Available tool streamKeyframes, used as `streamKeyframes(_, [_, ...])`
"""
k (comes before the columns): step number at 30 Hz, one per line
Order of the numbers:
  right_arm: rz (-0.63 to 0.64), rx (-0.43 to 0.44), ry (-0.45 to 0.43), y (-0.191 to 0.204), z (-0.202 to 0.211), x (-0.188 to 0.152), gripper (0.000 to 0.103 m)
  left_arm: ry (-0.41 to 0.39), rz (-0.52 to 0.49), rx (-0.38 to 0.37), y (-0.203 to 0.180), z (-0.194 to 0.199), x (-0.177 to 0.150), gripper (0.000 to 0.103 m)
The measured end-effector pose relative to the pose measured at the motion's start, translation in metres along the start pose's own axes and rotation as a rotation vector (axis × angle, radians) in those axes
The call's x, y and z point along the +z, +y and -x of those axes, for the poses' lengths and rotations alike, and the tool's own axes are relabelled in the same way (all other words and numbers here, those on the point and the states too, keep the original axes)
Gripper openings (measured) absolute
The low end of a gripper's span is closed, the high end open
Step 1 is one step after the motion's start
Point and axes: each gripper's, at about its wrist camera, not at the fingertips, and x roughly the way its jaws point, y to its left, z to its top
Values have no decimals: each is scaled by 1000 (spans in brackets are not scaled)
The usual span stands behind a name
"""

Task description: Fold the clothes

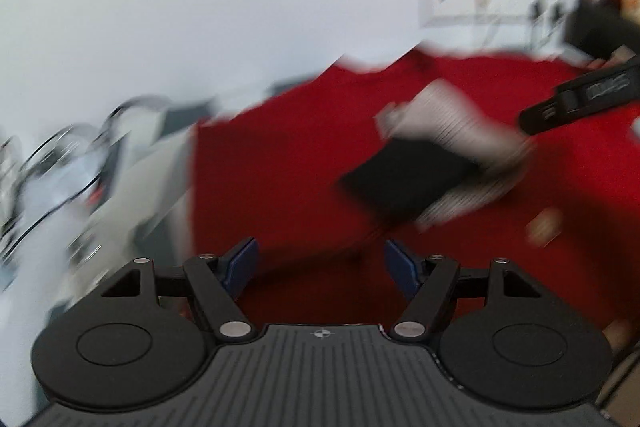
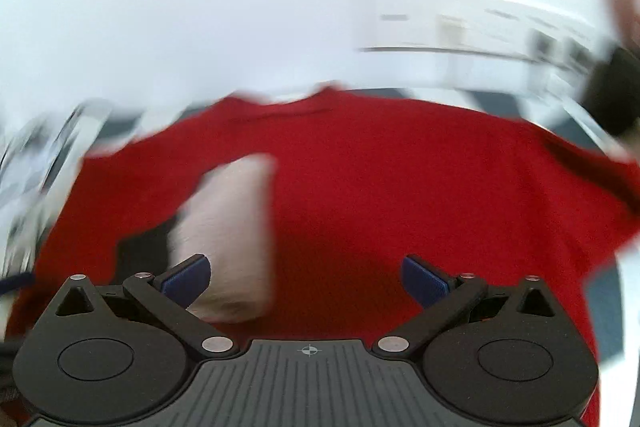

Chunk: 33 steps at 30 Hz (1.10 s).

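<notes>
- Cloth [image 1: 300,163]: a red sheet spread across the bench [image 1: 152,187], with a folded black-and-white garment [image 1: 432,163] lying on it, blurred in both views.
- Left claw [image 1: 320,267]: jaws wide apart, nothing between the blue pads [image 1: 240,263], hanging above the near red edge, well short of the garment.
- Right claw [image 2: 306,281]: also wide and empty; a pale part of the garment shows just past its left pad [image 2: 188,281]. From the left view its black body [image 1: 580,95] sits beyond the garment.
- Risk 1: both views are smeared, so a fast closing could miss the hem and pinch the red sheet instead, dragging everything.
- Risk 2: catching only 1 layer would pull the fold open.
- Risk 3: the 2 claws near 1 garment could collide.
</notes>
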Motion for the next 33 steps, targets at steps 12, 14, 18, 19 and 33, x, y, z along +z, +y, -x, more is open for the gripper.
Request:
streamKeyframes(12, [424, -113, -54, 68, -17, -32, 98, 30, 71, 156, 29, -36, -3, 71])
streamKeyframes(14, [499, -137, -116, 75, -25, -30, 86, 29, 76, 169, 29, -42, 1, 71])
streamKeyframes(18, [611, -59, -128, 83, -39, -22, 46, 44, 111, 188, 33, -53, 9, 71])
streamKeyframes(19, [617, -42, -127, 83, -41, -19, 33, 46, 118, 188, 34, -54, 10, 71])
streamKeyframes(33, [-407, -157, -46, -115, -17, 19, 41, 104, 240, 154, 43, -51, 9, 74])
